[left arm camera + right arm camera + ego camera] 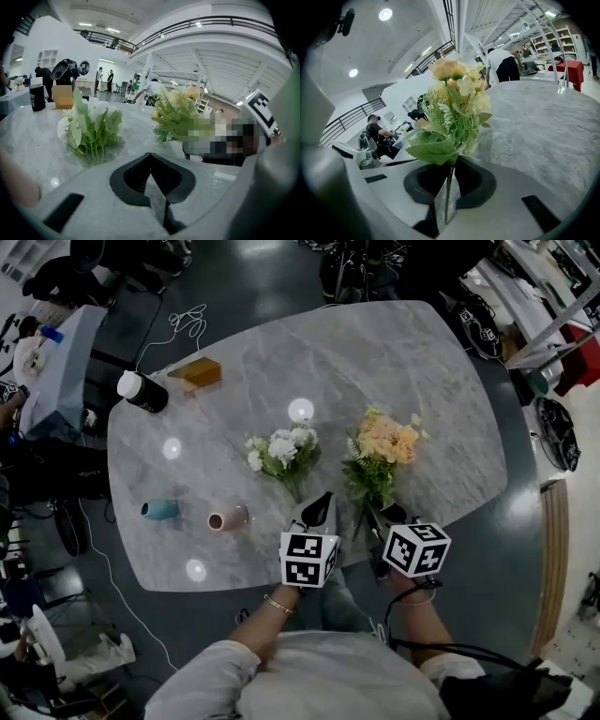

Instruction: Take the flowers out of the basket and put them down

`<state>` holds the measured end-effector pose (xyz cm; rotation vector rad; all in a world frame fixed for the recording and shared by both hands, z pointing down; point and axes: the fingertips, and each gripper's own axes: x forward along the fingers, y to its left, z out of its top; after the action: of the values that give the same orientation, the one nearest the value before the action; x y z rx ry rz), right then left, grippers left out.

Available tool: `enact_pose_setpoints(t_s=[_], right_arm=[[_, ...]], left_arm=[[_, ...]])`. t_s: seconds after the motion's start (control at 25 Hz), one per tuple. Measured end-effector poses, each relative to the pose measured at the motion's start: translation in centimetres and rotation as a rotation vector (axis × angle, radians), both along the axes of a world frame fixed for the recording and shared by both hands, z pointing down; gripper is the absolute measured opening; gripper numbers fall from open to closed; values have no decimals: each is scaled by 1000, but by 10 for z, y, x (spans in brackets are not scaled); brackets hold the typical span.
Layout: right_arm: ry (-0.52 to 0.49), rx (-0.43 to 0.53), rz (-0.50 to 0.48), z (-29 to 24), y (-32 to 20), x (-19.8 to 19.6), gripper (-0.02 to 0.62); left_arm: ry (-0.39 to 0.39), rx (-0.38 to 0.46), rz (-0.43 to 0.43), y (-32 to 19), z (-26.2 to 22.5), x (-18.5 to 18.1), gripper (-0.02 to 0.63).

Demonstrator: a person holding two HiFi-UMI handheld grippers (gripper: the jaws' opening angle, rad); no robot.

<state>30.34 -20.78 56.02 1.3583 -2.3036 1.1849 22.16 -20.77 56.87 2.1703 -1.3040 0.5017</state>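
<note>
Peach and cream flowers (386,442) stand by their thin stem, pinched in the narrowly parted jaws of the right gripper (447,197) at the near side of the grey marble table (375,362); white flowers (284,454) lie on it just ahead of the left gripper (151,164), jaws together, empty.

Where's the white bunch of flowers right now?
In the head view the white bunch rests on the marble table near its middle, just left of the peach bunch and ahead of the left claw.
</note>
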Motion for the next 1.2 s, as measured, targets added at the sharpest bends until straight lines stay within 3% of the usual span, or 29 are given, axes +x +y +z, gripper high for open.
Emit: enact_pose_setpoints(t_s=[1.2], right_arm=[[34, -131, 57, 46, -17, 0, 44]], left_arm=[[9, -45, 1, -11, 24, -3, 11]])
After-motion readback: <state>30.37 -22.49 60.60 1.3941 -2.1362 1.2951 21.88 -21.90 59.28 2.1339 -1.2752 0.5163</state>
